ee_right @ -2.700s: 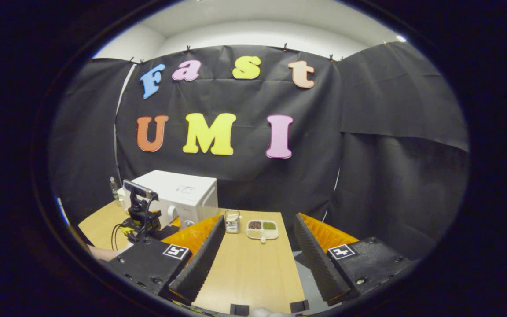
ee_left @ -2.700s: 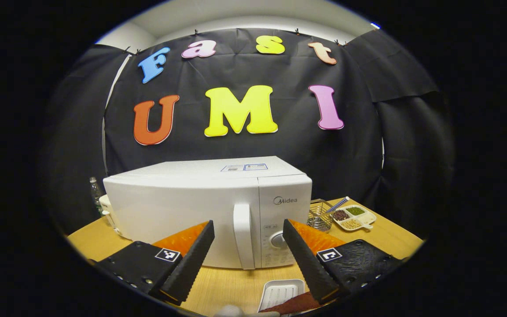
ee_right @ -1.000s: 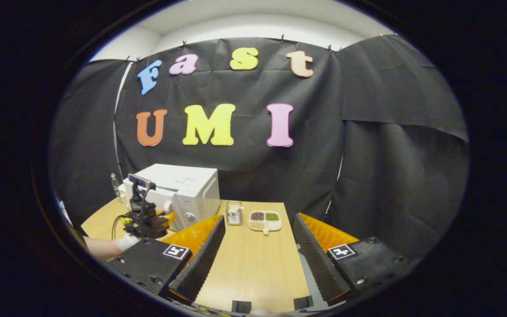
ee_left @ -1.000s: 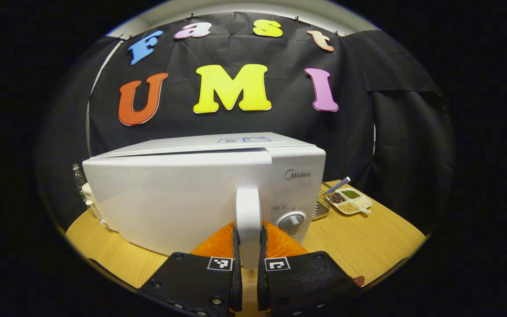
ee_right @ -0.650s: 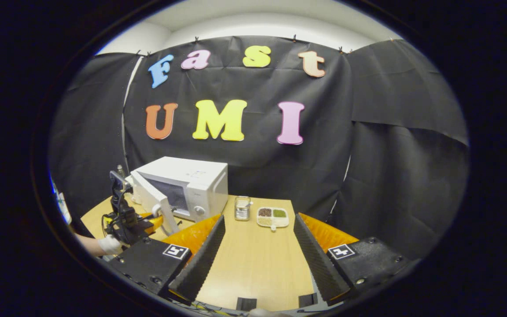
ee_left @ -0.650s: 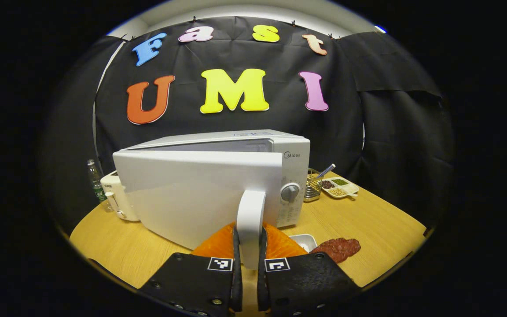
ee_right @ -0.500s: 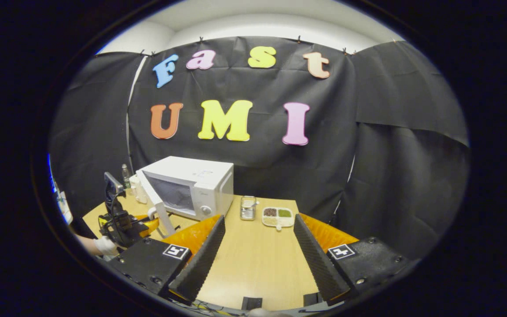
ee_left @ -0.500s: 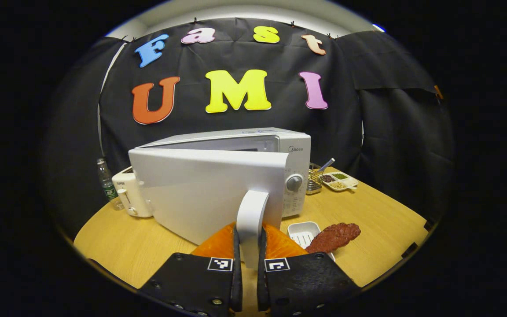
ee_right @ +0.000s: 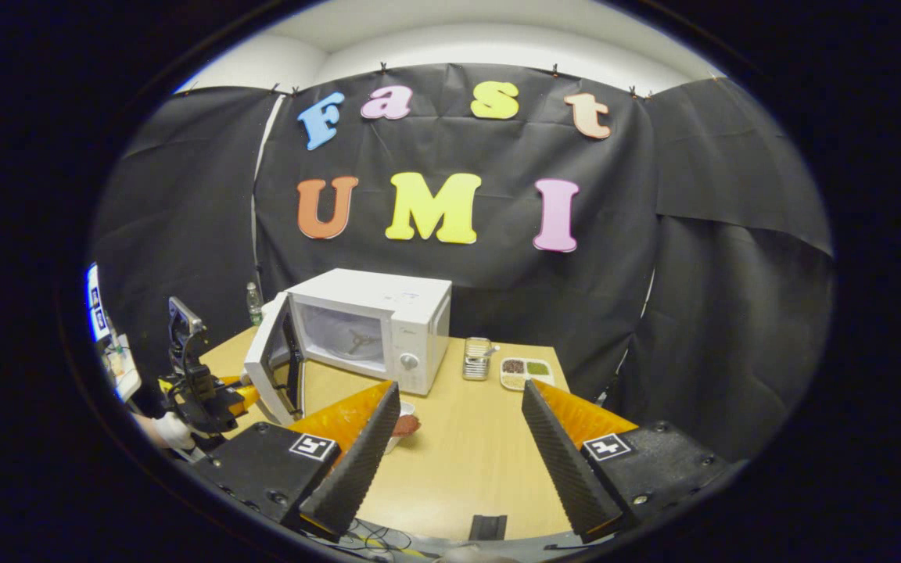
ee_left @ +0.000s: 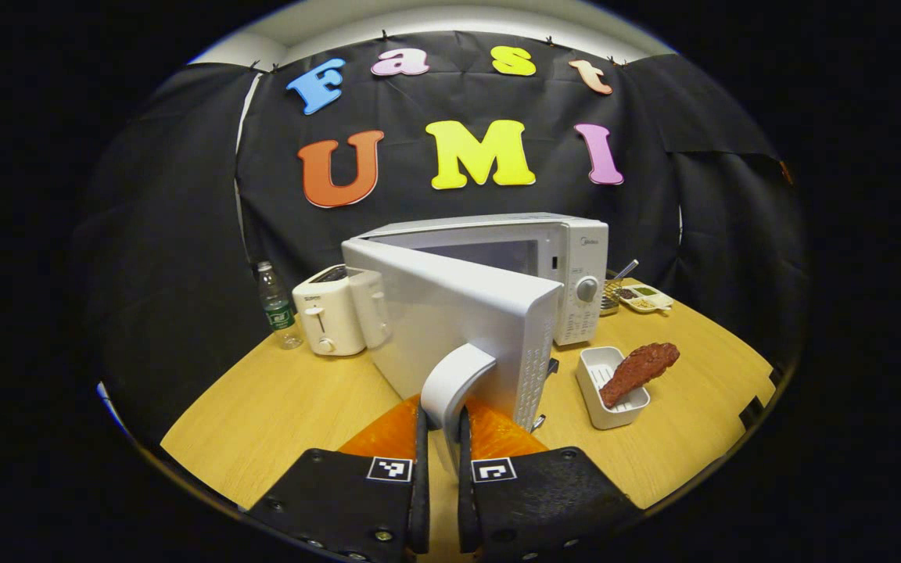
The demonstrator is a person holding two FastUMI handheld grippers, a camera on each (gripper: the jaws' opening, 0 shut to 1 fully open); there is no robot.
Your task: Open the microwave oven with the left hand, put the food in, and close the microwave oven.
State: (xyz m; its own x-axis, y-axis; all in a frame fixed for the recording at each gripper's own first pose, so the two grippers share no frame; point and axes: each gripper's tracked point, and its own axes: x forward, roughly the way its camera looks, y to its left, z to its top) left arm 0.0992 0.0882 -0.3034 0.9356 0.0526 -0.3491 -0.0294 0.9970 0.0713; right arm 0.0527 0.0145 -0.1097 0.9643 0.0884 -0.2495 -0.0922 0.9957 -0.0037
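Left gripper (ee_left: 440,438) clamps the door handle (ee_left: 450,375), microwave (ee_right: 376,320) door swung wide; right gripper (ee_right: 458,438) fingers spread, empty.

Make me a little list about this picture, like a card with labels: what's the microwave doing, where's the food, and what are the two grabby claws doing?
Microwave: white microwave oven on the wooden table, door swung wide open, inside empty with its turntable hub showing
Door handle: white curved handle pinched between the fingers of the left gripper
Food: reddish-brown piece of meat lying across a small white tray, in front of the microwave
Right gripper: right gripper open, above the table, holding nothing
Beside the microwave: white toaster and clear plastic bottle
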